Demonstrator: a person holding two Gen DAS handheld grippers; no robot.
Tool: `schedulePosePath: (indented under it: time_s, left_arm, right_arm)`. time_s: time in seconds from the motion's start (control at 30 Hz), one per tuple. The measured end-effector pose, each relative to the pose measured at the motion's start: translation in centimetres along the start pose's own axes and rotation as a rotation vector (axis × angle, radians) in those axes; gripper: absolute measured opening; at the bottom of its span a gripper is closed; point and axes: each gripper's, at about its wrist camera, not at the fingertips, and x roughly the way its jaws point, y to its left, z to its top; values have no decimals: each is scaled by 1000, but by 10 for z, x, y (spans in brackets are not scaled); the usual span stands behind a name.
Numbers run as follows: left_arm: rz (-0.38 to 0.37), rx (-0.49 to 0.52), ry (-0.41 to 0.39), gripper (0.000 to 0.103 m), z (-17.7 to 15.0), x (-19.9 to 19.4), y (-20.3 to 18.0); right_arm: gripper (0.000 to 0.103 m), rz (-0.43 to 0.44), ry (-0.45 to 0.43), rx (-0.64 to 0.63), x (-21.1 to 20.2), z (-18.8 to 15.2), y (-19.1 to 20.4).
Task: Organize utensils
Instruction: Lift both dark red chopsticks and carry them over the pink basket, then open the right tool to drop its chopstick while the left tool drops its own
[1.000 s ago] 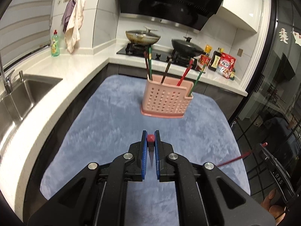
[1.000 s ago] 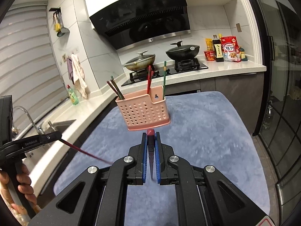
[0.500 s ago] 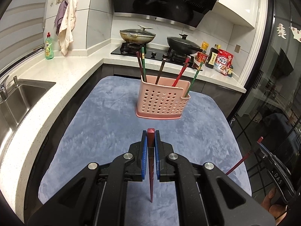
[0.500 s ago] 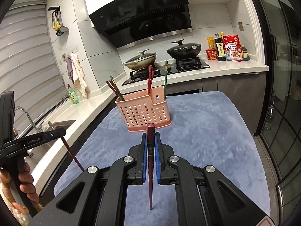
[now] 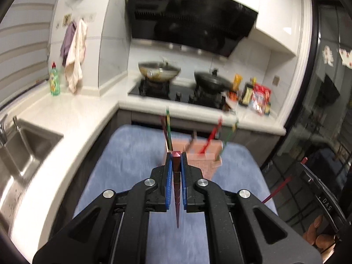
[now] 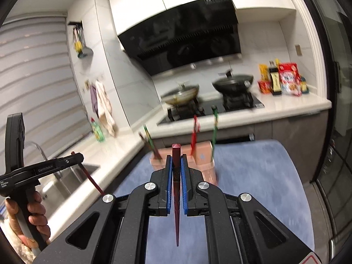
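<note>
A pink perforated utensil basket (image 5: 204, 154) stands on the blue mat (image 5: 132, 154) and holds several chopsticks, red, green and dark. My left gripper (image 5: 176, 160) is shut on a dark red chopstick (image 5: 176, 189), thick end forward, held above the mat just before the basket. My right gripper (image 6: 176, 162) is shut on another dark red chopstick (image 6: 176, 195), also close before the basket (image 6: 202, 156). The left gripper also shows in the right wrist view (image 6: 74, 159), the right one at the left view's right edge (image 5: 308, 171). Both views are motion-blurred.
A steel sink (image 5: 22, 145) lies in the white counter at left, with a green soap bottle (image 5: 54, 80). A hob with two pans (image 5: 158, 70) is behind the mat, sauce bottles and packets (image 5: 255, 96) to its right. A glass door (image 6: 338, 132) is at right.
Both grippers have moved forward and up toward the basket, which now looks nearer and partly hidden behind the fingers. Both chopsticks have turned from level to pointing down.
</note>
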Motion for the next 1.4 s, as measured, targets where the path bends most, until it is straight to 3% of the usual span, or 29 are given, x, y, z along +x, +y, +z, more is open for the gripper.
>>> schedulePosePath:
  time_s: [0.17, 0.37, 0.6, 1.07, 1.4]
  left_arm:
    - [37, 17, -94, 7, 50, 13, -5]
    - [47, 12, -193, 7, 99, 37, -13]
    - [55, 22, -223, 7, 125, 74, -20]
    - [46, 0, -84, 7, 94, 150, -12]
    - [59, -6, -27, 8, 70, 173, -9]
  right_arm:
    - [7, 6, -67, -37, 37, 47, 8]
    - [7, 32, -108, 7, 79, 88, 8]
    - [7, 13, -112, -1, 124, 106, 10]
    - [7, -11, 3, 45, 188, 73, -16]
    - [9, -48, 78, 27, 211, 44, -19]
